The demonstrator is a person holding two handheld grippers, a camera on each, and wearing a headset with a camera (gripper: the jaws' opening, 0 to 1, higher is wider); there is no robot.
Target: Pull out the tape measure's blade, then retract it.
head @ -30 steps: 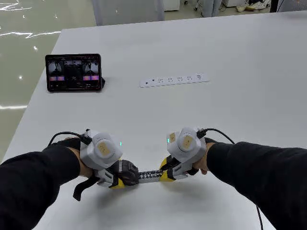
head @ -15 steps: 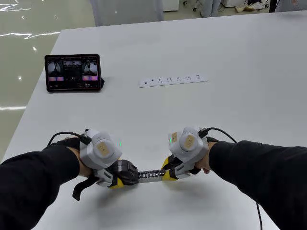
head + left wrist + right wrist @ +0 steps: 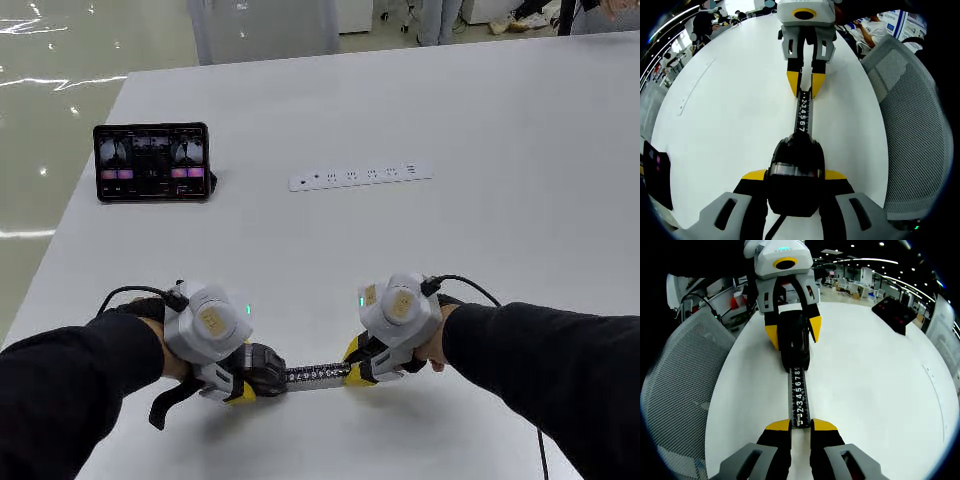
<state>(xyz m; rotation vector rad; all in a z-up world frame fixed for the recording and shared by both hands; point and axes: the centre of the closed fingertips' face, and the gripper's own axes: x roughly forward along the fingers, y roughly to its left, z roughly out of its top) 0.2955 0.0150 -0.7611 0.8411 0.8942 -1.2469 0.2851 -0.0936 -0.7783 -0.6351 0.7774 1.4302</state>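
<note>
In the head view, the left gripper (image 3: pixel 238 385) is seen at the lower left of centre, closed on the black tape measure case (image 3: pixel 265 367). The right gripper (image 3: pixel 357 372), lower centre, is closed on the far end of the blade (image 3: pixel 315 375), which is drawn out a short way between the two, low over the white table (image 3: pixel 500 200). The blade's figures are blurred here. A tablet (image 3: pixel 152 161) stands at the upper left and a power strip (image 3: pixel 360 176) lies at the upper centre; the tablet's screen is too small to be read.

In the left gripper view, the case (image 3: pixel 796 155) is clamped between the yellow-tipped jaws of the left gripper (image 3: pixel 795 176) at the bottom, opened just to its width. On the blade (image 3: pixel 803 112) the figures 2 to 7 can be read. The blade's tip is pinched and hidden by the nearly shut right gripper (image 3: pixel 805 87) at the top. A mesh chair (image 3: pixel 910 115) is cut off at the right.

In the right gripper view, the blade (image 3: pixel 798 395) is nipped between the narrow-set jaws of the right gripper (image 3: pixel 800 426) at the bottom, and 2 to 9 can be read on it. The case (image 3: pixel 794 347) is held by the left gripper (image 3: pixel 793 332) at the top.
</note>
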